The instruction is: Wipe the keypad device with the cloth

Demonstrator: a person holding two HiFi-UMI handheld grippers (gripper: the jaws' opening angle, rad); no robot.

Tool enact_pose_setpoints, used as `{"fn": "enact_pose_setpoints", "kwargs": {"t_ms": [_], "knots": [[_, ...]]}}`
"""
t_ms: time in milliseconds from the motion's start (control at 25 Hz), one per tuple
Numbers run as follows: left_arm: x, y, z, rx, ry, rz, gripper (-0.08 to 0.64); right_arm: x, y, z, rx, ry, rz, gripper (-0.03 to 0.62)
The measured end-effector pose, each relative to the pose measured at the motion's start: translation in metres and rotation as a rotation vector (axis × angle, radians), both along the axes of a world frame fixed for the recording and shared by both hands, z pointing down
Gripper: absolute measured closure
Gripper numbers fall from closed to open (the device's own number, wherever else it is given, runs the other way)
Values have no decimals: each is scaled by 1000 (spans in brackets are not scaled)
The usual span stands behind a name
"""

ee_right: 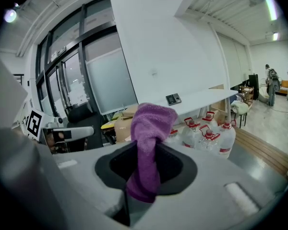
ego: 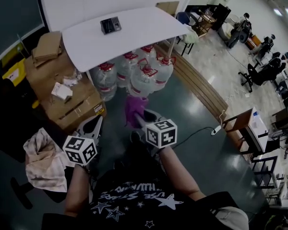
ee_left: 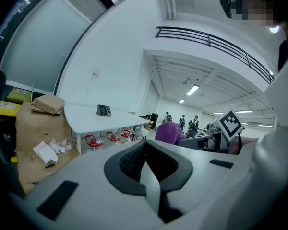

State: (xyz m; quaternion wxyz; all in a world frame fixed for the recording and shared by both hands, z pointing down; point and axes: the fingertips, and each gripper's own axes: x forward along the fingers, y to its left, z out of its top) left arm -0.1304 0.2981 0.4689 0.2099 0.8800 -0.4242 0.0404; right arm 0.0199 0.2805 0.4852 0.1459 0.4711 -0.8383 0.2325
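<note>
Right gripper (ee_right: 143, 174) is clamped on a purple cloth (ee_right: 152, 121). The cloth is fuzzy terry, bunched into a soft lump above the jaws, with a narrow tail pinched between the dark ribbed pads. Left gripper (ee_left: 149, 166) has its jaws together with nothing between them; the body is smooth grey plastic and the pads are black and textured. In the head view both grippers are held low in front of the person, above the dark glossy floor and well apart from the table.

The keypad device (ego: 110, 25) is a small dark rectangular box with a screen and a button grid. It lies flat near the far side of a white table (ego: 144, 32) with a smooth top and rounded corners. Neither gripper touches it, nor does the cloth.

Clear plastic water jugs (ego: 143, 75) with red caps and handles stand clustered on the floor under the table's near edge. Brown cardboard boxes (ego: 57, 80) are stacked to the left of the table with white packets on top. A crumpled beige rag (ego: 42, 162) lies by the left gripper.
</note>
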Motion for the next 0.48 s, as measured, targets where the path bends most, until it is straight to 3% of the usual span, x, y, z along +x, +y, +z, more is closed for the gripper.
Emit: {"fn": "enact_pose_setpoints", "kwargs": {"t_ms": [480], "knots": [[29, -54, 11, -25, -9, -31, 551, 23, -52, 11, -22, -28, -40, 494]]}}
